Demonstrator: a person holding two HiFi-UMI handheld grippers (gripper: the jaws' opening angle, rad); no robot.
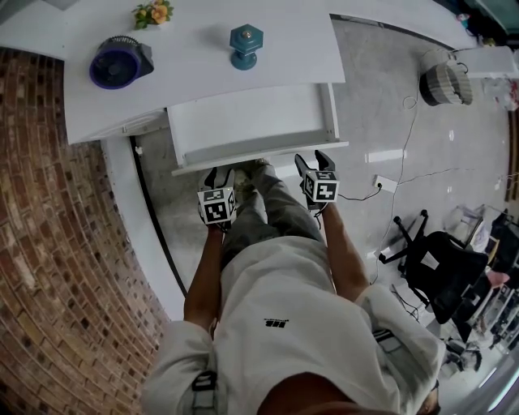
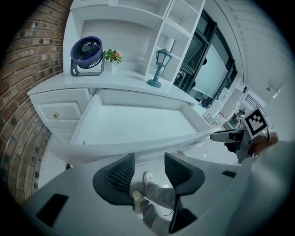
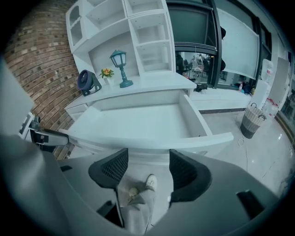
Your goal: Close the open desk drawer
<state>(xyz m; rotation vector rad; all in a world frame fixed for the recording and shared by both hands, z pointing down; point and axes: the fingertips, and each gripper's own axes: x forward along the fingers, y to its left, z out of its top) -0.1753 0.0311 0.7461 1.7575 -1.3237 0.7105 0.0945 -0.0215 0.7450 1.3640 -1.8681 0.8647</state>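
A white desk drawer (image 1: pixel 251 121) stands pulled far out of the white desk (image 1: pixel 195 61); it looks empty inside. Its front panel (image 1: pixel 259 157) faces me. My left gripper (image 1: pixel 217 174) sits open just below the panel's left half, nothing between its jaws. My right gripper (image 1: pixel 315 160) is open too, close under the panel's right half. In the left gripper view the drawer front (image 2: pixel 133 146) runs right above the left gripper (image 2: pixel 148 171). The right gripper view has the drawer front (image 3: pixel 152 138) just above the right gripper (image 3: pixel 147 168). Whether either touches the panel I cannot tell.
On the desk stand a purple fan (image 1: pixel 118 62), a teal lantern (image 1: pixel 245 45) and a small flower pot (image 1: pixel 154 13). A brick wall (image 1: pixel 57 243) runs on the left. A basket (image 1: pixel 444 83), a black chair (image 1: pixel 442 271) and floor cables (image 1: pixel 389 182) lie to the right.
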